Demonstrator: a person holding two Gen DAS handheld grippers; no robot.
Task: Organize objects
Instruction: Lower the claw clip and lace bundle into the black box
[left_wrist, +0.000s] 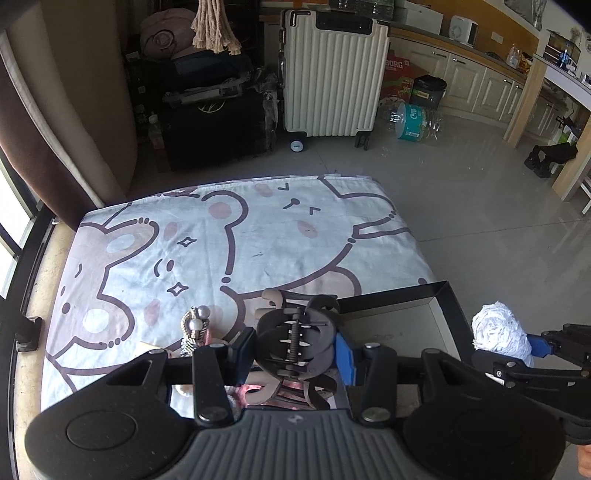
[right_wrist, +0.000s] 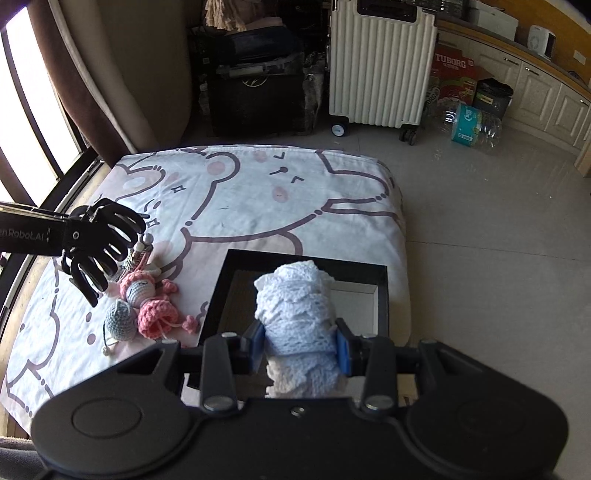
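While both tools hang above the cartoon-bear blanket (right_wrist: 258, 192), each has something pinched between its blue pads. The left gripper (left_wrist: 295, 349) is closed on a black claw hair clip (left_wrist: 295, 338), its spring and teeth facing the camera. Seen from the right wrist, that clip (right_wrist: 99, 247) hangs above the blanket's left edge, at about nine o'clock. The right gripper (right_wrist: 300, 349) is clamped around a roll of white crocheted lace (right_wrist: 295, 317), which stands upright between the pads and hovers over the black box (right_wrist: 216, 295).

The box lies open on the blanket at five o'clock from the left wrist view (left_wrist: 452, 306), its dark rim framing a pale inner floor. What shows of that floor is bare, though the lace roll and the gripper hide much of it.

Beside the box, toward eight o'clock in the right wrist view, lie a pink crocheted doll (right_wrist: 153, 302) and a small grey crocheted figure (right_wrist: 120, 321), touching each other. Just beyond them sits a striped item topped with pearl beads (left_wrist: 197, 319).

Farther off, on the tiled floor at twelve o'clock, stands a ribbed white suitcase (left_wrist: 332, 74), with a black case (left_wrist: 218, 125) at its left and crushed plastic bottles (right_wrist: 472, 125) at its right.
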